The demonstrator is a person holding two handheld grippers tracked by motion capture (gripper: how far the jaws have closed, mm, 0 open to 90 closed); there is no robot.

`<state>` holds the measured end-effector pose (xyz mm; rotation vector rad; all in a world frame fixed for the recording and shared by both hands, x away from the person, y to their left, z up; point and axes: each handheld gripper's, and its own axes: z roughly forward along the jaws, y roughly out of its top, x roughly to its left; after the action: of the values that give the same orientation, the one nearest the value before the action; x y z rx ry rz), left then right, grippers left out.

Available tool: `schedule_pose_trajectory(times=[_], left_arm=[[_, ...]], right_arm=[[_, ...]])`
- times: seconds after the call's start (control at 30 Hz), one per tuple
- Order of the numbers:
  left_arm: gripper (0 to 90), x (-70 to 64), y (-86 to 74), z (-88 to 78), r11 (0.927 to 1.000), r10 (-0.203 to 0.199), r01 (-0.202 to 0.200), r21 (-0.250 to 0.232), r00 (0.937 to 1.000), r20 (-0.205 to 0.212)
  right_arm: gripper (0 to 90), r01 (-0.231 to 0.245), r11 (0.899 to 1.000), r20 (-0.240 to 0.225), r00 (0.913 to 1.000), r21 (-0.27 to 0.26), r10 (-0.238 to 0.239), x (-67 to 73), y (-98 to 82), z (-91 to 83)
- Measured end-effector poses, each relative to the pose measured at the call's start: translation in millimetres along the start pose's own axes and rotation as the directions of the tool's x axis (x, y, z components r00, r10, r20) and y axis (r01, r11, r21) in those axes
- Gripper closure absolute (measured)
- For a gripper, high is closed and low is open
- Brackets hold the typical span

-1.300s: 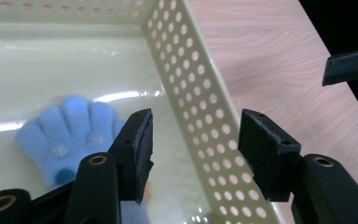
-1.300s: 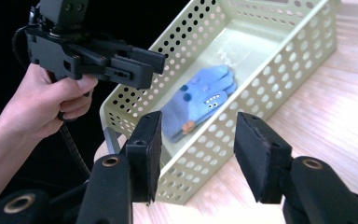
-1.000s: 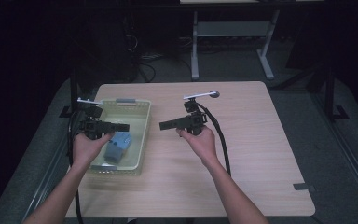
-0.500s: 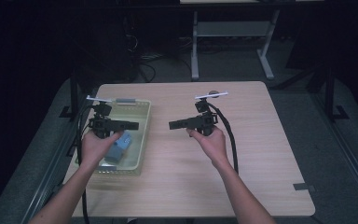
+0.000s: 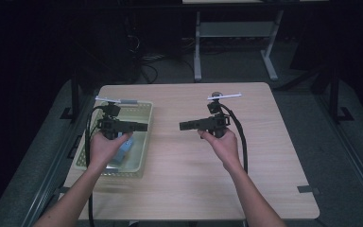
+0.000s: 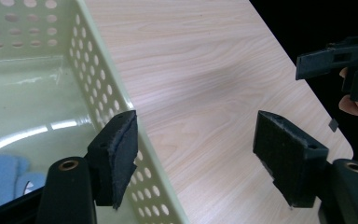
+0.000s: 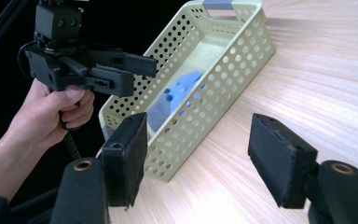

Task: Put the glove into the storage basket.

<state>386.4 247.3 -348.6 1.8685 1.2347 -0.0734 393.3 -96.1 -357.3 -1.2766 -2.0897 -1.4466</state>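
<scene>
A pale green perforated basket (image 5: pixel 144 145) stands at the table's left, with a blue cloth-like thing (image 5: pixel 123 151) lying inside. My left gripper (image 5: pixel 145 126) hovers over the basket and points right. Its pads (image 6: pixel 116 154) have just been opening and stand wide apart over the basket wall (image 6: pixel 98 88), nothing between them; the blue thing (image 6: pixel 2 179) lies below. My right gripper (image 5: pixel 183 126) hovers above the table's middle and points left at the basket (image 7: pixel 214 79). Its jaws have also just been opening and are empty. The left gripper (image 7: pixel 140 65) and blue thing (image 7: pixel 177 95) lie ahead of it.
The wooden table (image 5: pixel 194 189) is bare to the right of the basket. A dark tape strip (image 5: pixel 307 189) sits near its front right edge. Beyond the far edge, a grey stand (image 5: pixel 236 33) rises from the dark floor. The right gripper (image 6: pixel 328 60) shows far off.
Both hands have shifted a little to the right across the table, keeping the same level. The basket and the blue thing have not moved.
</scene>
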Motion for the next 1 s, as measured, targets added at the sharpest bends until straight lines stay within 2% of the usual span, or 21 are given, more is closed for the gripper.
schedule_pose_trajectory(times=[0.2, 0.27, 0.8, 1.0], left_arm=[[27.5, -6.1, 0.3, 4.0, 1.0, -0.003, 0.003, -0.008, 1.0, 0.009], [27.1, -8.2, 0.4, 5.5, 0.9999, 0.01, -0.01, -0.006, 0.9998, 0.019], [24.6, -26.6, 1.0, 18.3, 0.9992, 0.039, -0.038, -0.006, 0.998, 0.049], [24.2, -33.1, 0.4, 22.5, 0.9989, 0.047, -0.047, -0.009, 0.9977, 0.048]], right_arm=[[35.6, -0.003, 1.0, 0.007, 1.0, -0.01, 0.003, -5.6, -3.7, -7.7], [35.4, -0.006, 1.0, 0.011, 0.9999, -0.019, 0.006, -6.9, -4.5, -11.4], [32.8, -0.028, 0.999, 0.029, 0.9992, -0.03, 0.028, -16.7, -13.9, -28.8], [32.2, -0.032, 0.999, 0.038, 0.9987, -0.029, 0.033, -20.9, -17.5, -35.3]])
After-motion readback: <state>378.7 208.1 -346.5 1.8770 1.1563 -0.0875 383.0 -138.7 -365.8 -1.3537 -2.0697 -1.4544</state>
